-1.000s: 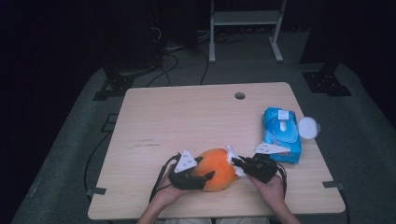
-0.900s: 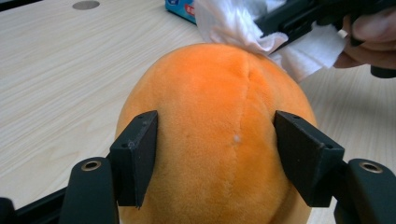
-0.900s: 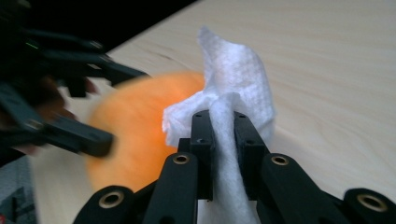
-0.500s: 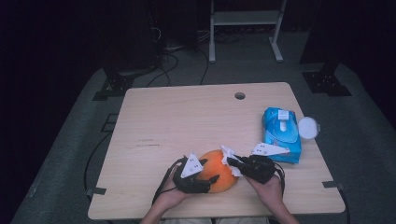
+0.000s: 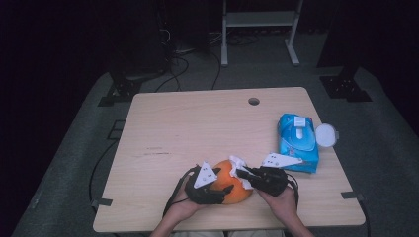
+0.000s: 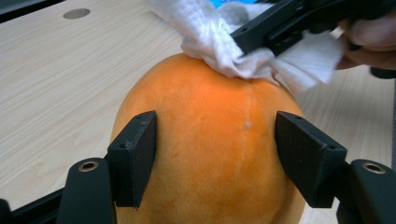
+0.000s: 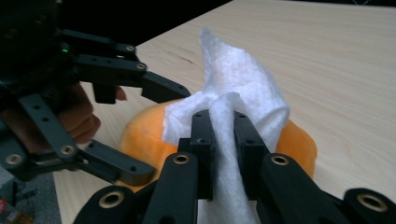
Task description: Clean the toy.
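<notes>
An orange plush fruit (image 5: 233, 186) lies near the table's front edge. My left gripper (image 5: 223, 190) is shut on it, and in the left gripper view its jaws press the two sides of the fruit (image 6: 205, 140). My right gripper (image 5: 244, 175) is shut on a white wipe (image 5: 237, 162). In the right gripper view the wipe (image 7: 238, 74) stands up from between the jaws and lies on top of the fruit (image 7: 144, 133). The wipe (image 6: 210, 32) rests bunched on the fruit's far end.
A blue wipes pack (image 5: 298, 140) with its round white lid (image 5: 326, 134) flipped open lies at the right edge of the wooden table (image 5: 197, 123). A cable hole (image 5: 254, 101) sits near the far edge. A hand grips each gripper from below.
The right gripper has slid a little to the left over the fruit with the wipe. The left gripper and fruit have shifted slightly right and nearer the front edge.
</notes>
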Tool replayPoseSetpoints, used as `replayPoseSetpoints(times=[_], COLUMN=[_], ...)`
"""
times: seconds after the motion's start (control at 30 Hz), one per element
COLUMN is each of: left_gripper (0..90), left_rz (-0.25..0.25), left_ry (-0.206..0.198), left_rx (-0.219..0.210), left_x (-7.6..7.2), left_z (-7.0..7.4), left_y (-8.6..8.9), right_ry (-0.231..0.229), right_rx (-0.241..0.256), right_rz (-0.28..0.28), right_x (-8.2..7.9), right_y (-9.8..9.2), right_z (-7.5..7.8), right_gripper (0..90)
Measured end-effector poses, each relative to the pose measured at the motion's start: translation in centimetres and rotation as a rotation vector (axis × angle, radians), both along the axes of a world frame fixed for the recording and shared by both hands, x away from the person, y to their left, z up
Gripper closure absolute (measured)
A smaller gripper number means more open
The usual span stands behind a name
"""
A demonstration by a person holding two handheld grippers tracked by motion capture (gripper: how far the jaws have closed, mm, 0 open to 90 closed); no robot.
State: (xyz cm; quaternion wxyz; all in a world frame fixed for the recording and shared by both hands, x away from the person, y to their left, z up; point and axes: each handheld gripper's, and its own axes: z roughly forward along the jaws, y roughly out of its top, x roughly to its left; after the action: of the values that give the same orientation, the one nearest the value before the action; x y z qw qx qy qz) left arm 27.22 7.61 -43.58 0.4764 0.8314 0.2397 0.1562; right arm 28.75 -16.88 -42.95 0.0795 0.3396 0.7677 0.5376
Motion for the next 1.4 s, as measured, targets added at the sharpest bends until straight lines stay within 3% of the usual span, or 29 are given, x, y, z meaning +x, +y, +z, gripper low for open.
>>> replayPoseSetpoints(times=[0.13, 0.27, 0.6, 0.7, 0.8, 0.83, 0.9, 1.13, 1.3, 1.37, 1.4], left_gripper=[32.1, 32.0, 31.8, 31.5, 31.1, 31.0, 30.7, 30.7, 30.4, 29.8, 25.4], left_rz=[-0.002, -0.001, 0.001, 0.003, 0.000, -0.004, -0.002, -0.007, -0.004, -0.005, -0.005], left_ry=[0.009, 0.024, 0.028, 0.027, 0.017, 0.007, 0.002, 0.005, 0.006, 0.006, -0.002], left_rx=[-0.010, -0.029, -0.028, -0.027, -0.015, -0.010, -0.003, -0.010, -0.007, -0.005, -0.027], left_x=[0.3, 0.5, 0.6, 0.5, 0.5, 0.4, 0.3, 0.4, 0.4, 0.4, 0.4], left_z=[-0.1, -0.2, -0.2, -0.2, -0.2, -0.2, -0.1, -0.2, -0.2, -0.1, 0.4], left_y=[0.3, 0.8, 0.8, 0.8, 0.4, 0.0, -0.1, 0.0, 0.0, 0.0, 0.2], right_ry=[0.052, 0.066, 0.090, 0.100, 0.080, 0.029, -0.004, 0.052, -0.040, -0.049, -0.020], right_rx=[0.016, -0.024, -0.053, -0.039, -0.006, -0.006, -0.040, -0.035, -0.059, -0.076, -0.062], right_rz=[-0.057, -0.089, -0.100, -0.103, -0.079, -0.030, -0.017, -0.082, 0.014, 0.011, 0.003], right_x=[1.1, 1.3, 1.6, 1.6, 1.1, 0.3, -0.1, 0.9, -0.7, -0.7, -0.2], right_y=[-1.5, -2.0, -2.3, -2.4, -1.9, -0.9, -0.1, -1.8, 0.7, 0.9, 0.4], right_z=[-1.1, -1.5, -1.4, -1.3, -0.6, 0.3, 0.6, -0.7, 0.7, 0.6, 0.1], right_gripper=[80.3, 80.3, 80.2, 80.3, 80.2, 80.1, 80.1, 80.1, 79.8, 79.9, 80.1])
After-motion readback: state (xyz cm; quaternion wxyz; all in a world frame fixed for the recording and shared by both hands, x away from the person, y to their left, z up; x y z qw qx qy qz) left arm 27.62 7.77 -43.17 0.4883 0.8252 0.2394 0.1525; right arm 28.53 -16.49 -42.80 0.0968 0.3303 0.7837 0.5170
